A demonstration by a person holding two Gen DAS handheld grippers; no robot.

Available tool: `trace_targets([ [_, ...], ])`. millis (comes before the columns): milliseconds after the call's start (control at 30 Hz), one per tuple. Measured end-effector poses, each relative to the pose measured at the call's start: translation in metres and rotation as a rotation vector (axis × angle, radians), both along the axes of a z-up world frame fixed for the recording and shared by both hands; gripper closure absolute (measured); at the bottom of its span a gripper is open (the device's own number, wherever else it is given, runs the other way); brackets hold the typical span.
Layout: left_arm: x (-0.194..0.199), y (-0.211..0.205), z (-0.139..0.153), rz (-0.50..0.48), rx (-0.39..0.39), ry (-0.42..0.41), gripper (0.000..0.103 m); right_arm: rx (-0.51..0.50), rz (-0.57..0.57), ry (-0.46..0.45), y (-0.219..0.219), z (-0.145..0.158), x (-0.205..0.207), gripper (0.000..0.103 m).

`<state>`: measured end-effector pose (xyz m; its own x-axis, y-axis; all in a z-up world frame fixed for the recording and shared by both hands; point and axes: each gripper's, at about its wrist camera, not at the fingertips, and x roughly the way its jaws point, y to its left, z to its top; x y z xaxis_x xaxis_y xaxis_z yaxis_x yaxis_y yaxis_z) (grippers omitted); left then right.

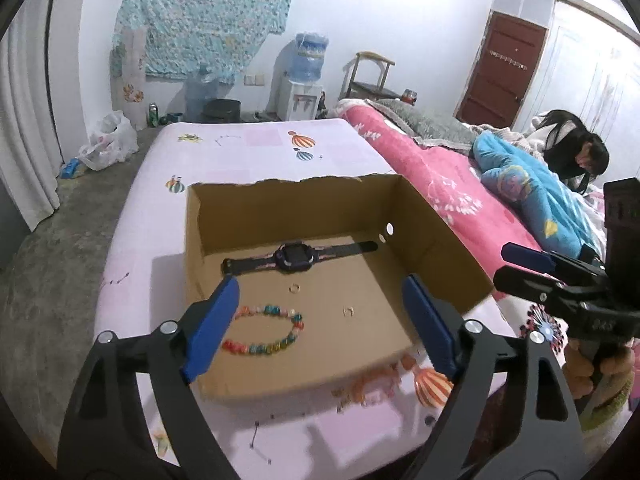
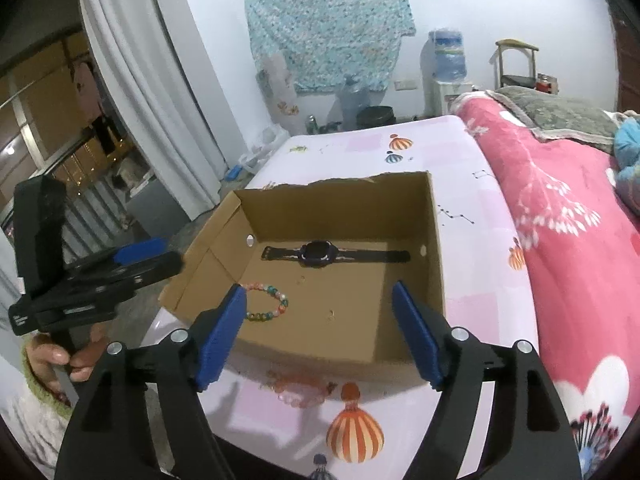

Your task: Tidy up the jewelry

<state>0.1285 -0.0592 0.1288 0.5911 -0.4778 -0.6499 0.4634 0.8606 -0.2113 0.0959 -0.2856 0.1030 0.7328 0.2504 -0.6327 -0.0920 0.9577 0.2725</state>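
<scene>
An open cardboard box (image 1: 288,216) (image 2: 344,208) sits on a pink sheet. Inside lie a dark watch (image 1: 296,258) (image 2: 320,256), a colourful bead bracelet (image 1: 264,330) (image 2: 276,304) and two small rings (image 1: 295,289) (image 1: 349,311). A pale pink bracelet (image 1: 372,384) (image 2: 300,390) lies on the sheet just outside the box's near wall. My left gripper (image 1: 320,292) hovers over the box's near side, open, nothing between its blue pads. My right gripper (image 2: 320,292) hovers beside it, also open and empty.
The sheet (image 1: 256,144) has printed balloons. A pink quilt (image 1: 432,184) lies to the right, with a person in blue (image 1: 536,192) lying on it. Beyond the bed's far edge stand a water dispenser (image 1: 300,80), bottles and a white curtain (image 2: 132,80).
</scene>
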Motion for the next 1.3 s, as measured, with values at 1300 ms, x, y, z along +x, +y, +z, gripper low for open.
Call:
trace_targets([
  [1300,-0.059,0.031,-0.134,0.176,0.174,0.135,0.017,-0.058,-0.167,0.250,0.045,-0.106,-0.054,0.023],
])
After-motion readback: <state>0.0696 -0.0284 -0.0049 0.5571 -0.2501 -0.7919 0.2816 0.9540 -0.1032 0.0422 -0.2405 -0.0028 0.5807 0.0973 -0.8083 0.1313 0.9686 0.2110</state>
